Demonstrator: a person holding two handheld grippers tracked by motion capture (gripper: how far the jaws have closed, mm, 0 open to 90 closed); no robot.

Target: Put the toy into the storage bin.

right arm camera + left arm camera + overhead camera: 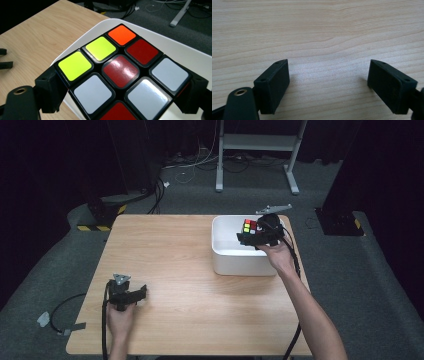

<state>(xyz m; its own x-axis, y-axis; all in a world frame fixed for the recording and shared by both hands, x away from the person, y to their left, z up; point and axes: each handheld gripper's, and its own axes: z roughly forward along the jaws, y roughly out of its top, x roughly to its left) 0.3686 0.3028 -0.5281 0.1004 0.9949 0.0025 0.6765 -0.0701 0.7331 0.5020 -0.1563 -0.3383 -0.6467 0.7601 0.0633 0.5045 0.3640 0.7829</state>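
The right gripper (251, 236) had its jaws clamped on a Rubik's cube (249, 226), one jaw against each opposite side, and in the right gripper view the cube (122, 75) showed yellow-green, orange, red and white stickers. The cube was held over the white plastic bin (222, 257), which sat toward two o'clock on the wooden table (180, 250), with the person's right hand (278, 256) reaching in from five o'clock. The left gripper (141, 292) rested near seven o'clock on the table, well apart from the bin, its jaws standing wide apart over bare wood (324, 37).
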